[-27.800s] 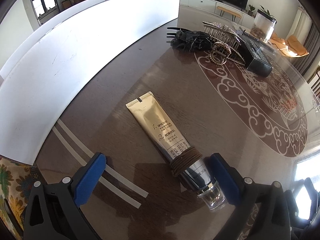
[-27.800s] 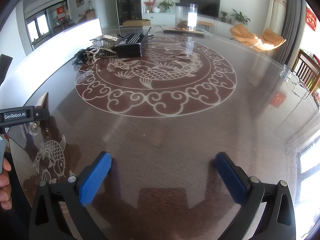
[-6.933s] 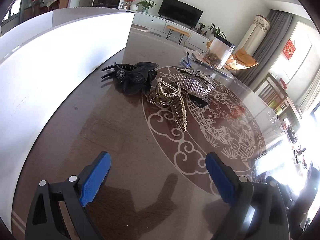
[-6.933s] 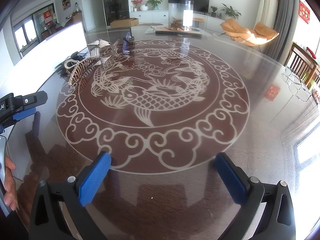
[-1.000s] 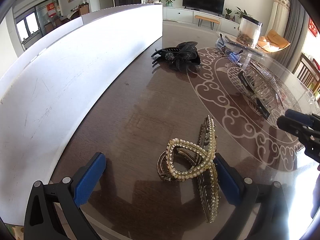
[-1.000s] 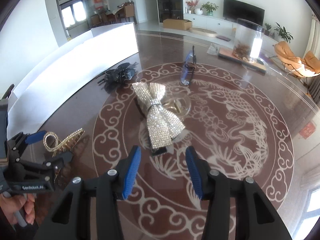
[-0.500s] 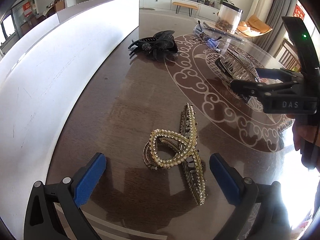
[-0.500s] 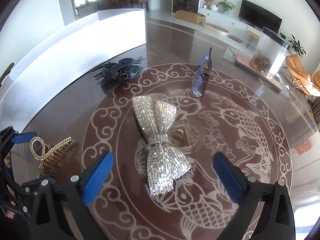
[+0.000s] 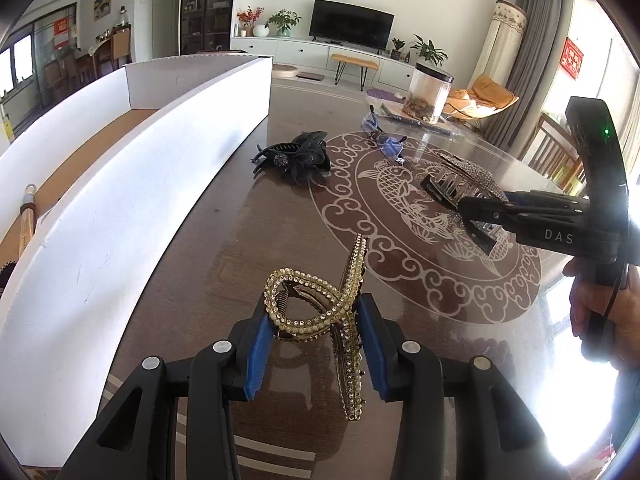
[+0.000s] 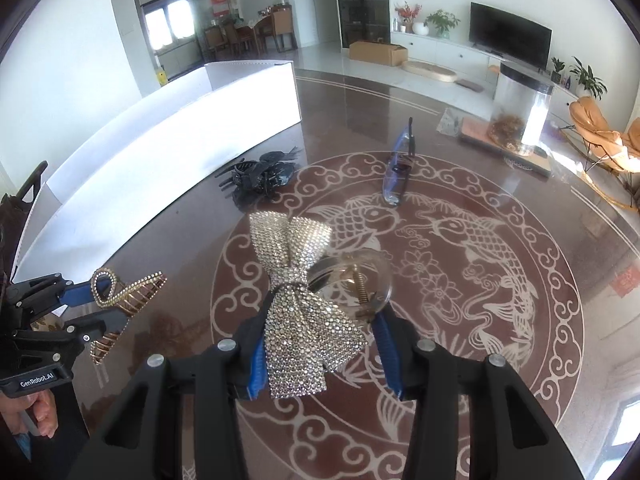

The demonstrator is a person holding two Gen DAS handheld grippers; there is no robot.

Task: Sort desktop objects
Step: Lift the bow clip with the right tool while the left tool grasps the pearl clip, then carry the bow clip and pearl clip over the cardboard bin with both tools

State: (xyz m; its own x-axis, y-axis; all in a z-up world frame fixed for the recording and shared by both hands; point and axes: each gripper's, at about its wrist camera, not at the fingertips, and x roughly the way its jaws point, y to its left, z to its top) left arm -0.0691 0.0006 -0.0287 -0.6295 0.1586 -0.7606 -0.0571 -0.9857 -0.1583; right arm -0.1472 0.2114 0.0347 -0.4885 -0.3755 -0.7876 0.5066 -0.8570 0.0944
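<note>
Left wrist: left tool (image 9: 316,344) tilted down, closing on gold clip (image 9: 320,304).

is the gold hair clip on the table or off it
Off it, it seems: the gold clip hangs between the closing left gripper's pads, above the table.

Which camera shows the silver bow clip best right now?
The right wrist view: the silver bow clip fills its centre, between the closing right claw. The left wrist view shows only its teeth and edge, partly behind that claw.

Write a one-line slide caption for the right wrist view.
Right tool closing on a silver bow clip, above the table, white box beyond.
</note>
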